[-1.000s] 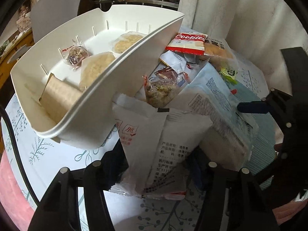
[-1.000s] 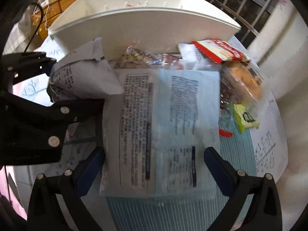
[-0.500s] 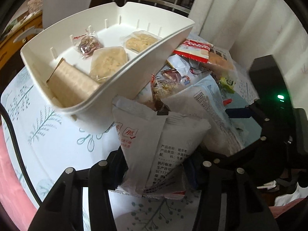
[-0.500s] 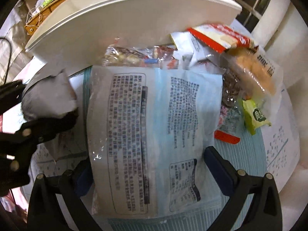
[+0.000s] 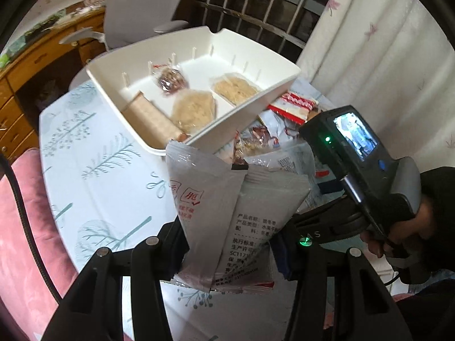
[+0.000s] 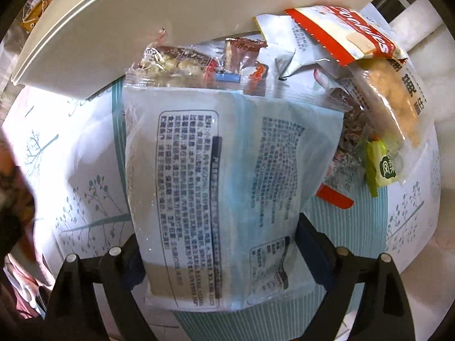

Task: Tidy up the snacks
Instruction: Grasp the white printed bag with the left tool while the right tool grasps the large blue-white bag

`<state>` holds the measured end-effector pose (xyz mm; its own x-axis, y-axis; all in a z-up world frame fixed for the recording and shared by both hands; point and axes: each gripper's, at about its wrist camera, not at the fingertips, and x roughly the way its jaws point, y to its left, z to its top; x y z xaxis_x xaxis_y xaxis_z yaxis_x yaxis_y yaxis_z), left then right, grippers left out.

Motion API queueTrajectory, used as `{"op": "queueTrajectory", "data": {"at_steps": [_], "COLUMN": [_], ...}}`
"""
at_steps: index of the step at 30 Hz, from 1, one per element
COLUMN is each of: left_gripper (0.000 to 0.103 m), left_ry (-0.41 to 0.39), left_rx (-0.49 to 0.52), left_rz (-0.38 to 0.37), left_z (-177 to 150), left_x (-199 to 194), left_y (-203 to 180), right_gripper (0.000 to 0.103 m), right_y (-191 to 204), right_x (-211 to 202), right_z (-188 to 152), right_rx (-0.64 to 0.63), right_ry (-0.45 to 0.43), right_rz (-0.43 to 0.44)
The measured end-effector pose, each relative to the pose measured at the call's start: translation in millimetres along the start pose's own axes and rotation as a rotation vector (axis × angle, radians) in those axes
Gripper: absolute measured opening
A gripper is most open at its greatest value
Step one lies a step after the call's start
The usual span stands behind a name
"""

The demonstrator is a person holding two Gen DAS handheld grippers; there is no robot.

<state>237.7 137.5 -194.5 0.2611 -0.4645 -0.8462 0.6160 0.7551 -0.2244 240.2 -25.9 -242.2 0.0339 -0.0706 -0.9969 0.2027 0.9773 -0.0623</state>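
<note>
Loading step: our left gripper (image 5: 227, 251) clamps the white crinkled snack packet (image 5: 227, 213), right gripper (image 6: 219, 258) closing around the pale-blue printed pouch (image 6: 227, 193); next we need the white plastic bin (image 5: 256, 65).

tablecloth (image 5: 93, 153): white, teal tree print
chair (image 5: 142, 8): grey, behind table
desk (image 5: 34, 65): wooden, drawers, left
bars (image 5: 256, 8): metal, at window
curtain (image 5: 384, 56): white, right

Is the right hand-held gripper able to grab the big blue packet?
Probably yes. The big blue packet lies on top of the pile between the fingers of the right hand-held gripper, whose jaws are closing, and nothing covers it.
</note>
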Motion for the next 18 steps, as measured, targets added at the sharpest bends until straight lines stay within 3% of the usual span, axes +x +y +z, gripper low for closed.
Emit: {"op": "queueTrajectory", "data": {"at_steps": [7, 11, 16, 18], "left_gripper": [0.05, 0.05, 0.05, 0.05], "left_ry": [-0.01, -0.024, -0.055, -0.068], "left_rx": [-0.11, -0.166, -0.246, -0.259], "left_rz": [0.07, 0.144, 0.175, 0.195], "left_z": [1, 13, 29, 39], "left_x": [-11, -18, -30, -31], "left_y": [-6, -23, -40, -48], "right_gripper": [0.088, 0.088, 0.087, 0.075], "right_y": [-19, -30, -57, -66], "right_x": [-7, -20, -44, -57], "right_z": [22, 29, 46, 52], "right_rx": [-0.01, -0.087, -0.187, -0.225], "right_ry": [0.053, 0.087, 0.101, 0.1], "right_rz": [0.095, 0.122, 0.188, 0.196]}}
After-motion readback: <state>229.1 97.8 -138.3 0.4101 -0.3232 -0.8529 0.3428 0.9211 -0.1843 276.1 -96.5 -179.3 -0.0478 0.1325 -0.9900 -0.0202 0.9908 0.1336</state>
